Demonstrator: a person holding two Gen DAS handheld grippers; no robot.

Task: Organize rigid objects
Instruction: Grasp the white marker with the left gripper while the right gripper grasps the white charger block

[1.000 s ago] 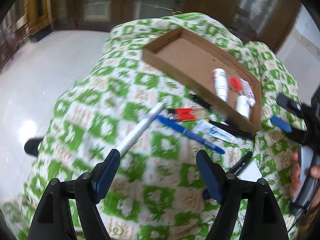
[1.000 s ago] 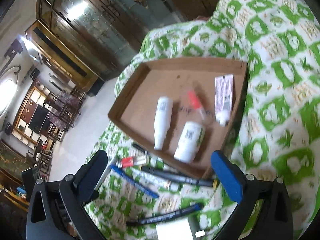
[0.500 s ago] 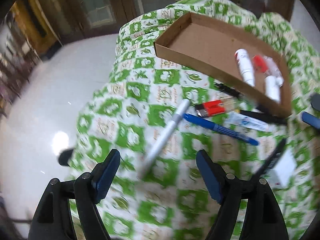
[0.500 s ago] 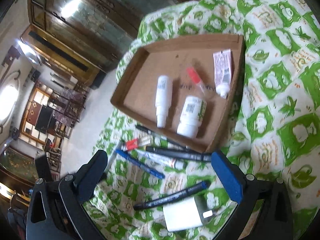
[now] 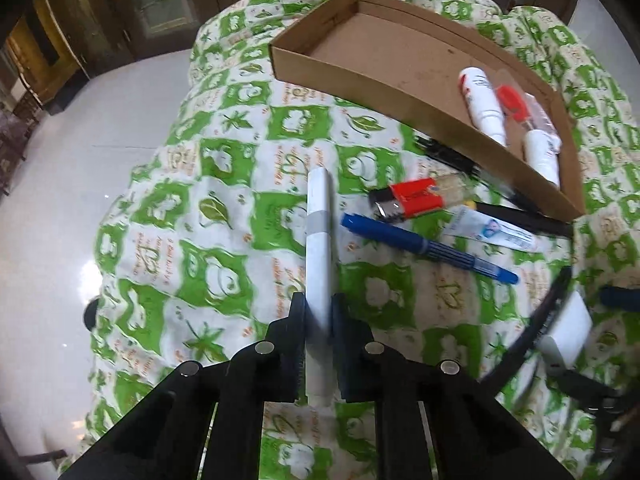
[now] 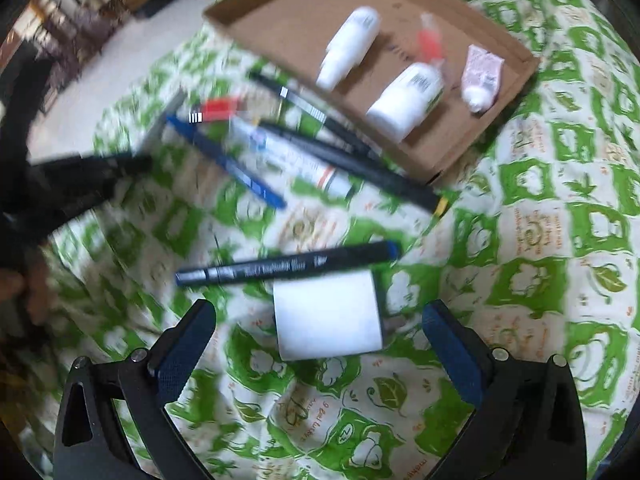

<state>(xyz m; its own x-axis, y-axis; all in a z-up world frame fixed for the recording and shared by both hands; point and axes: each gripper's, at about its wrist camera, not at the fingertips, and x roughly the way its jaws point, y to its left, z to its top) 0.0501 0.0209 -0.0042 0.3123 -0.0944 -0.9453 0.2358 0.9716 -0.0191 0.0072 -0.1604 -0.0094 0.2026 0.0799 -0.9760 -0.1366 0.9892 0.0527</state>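
Long white marker pen (image 5: 319,248) was clamped near its end by left gripper (image 5: 319,316), prob. for shallow brown cardboard tray (image 5: 400,92); right gripper (image 6: 320,324) was spread wide w/ nothing held, over white rectangular block (image 6: 328,316).

Two white bottles (image 6: 352,44), one cardboard tray (image 6: 280,20), one white box (image 6: 328,316).

A green-and-white checked cloth with leaf prints (image 5: 224,208) covered the surface under everything. Beyond its edge lay a glossy white tiled floor (image 5: 60,184), and dark wooden cabinets with glass doors (image 5: 160,4) stood far behind it.
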